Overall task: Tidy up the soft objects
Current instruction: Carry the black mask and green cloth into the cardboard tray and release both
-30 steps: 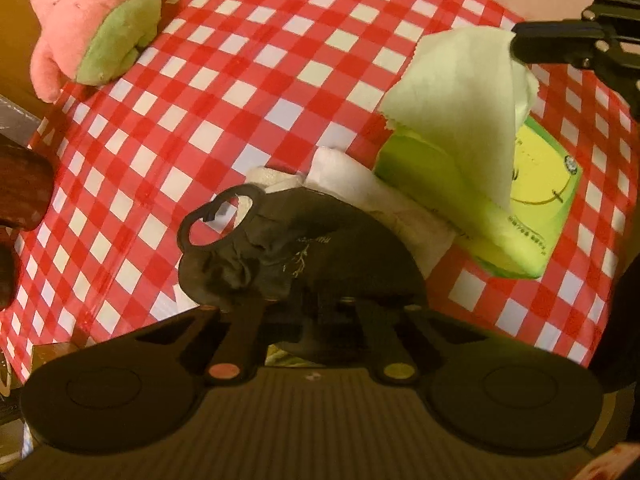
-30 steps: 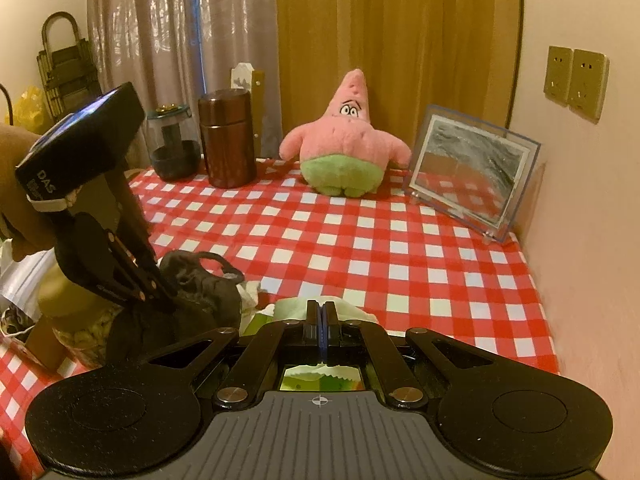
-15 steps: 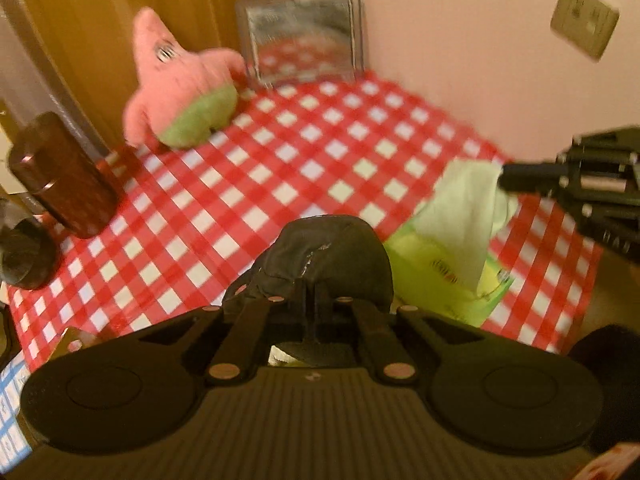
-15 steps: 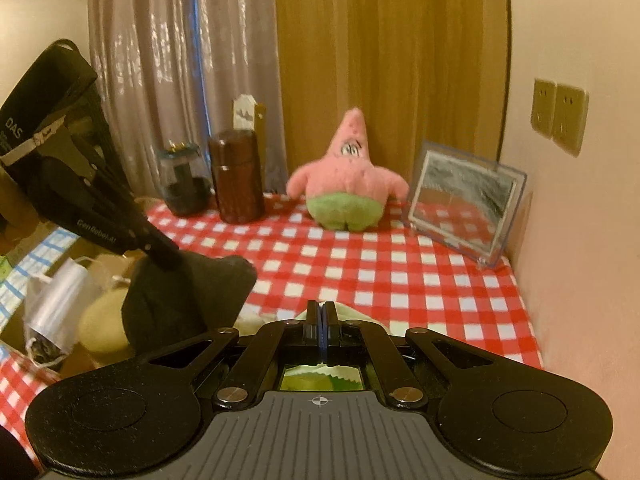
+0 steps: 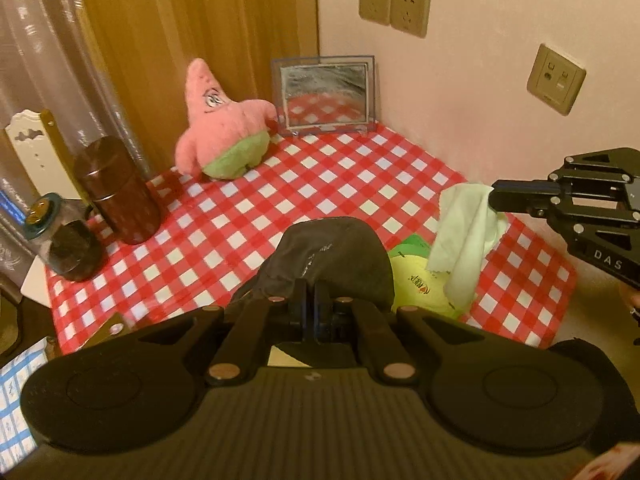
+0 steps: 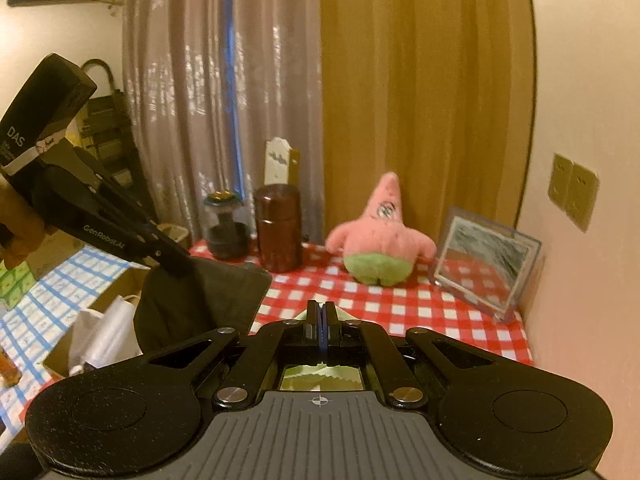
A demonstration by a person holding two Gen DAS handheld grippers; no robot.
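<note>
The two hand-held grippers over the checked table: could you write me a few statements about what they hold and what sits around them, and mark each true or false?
1. The left hand-held gripper is shut on a black cloth. True.
2. The right hand-held gripper holds the pink starfish plush. False: it grips a pale green cloth; the plush sits at the back of the table.
3. A brown canister stands on the red checked tablecloth. True.
4. The clear picture frame lies flat. False: it stands upright by the wall.
</note>
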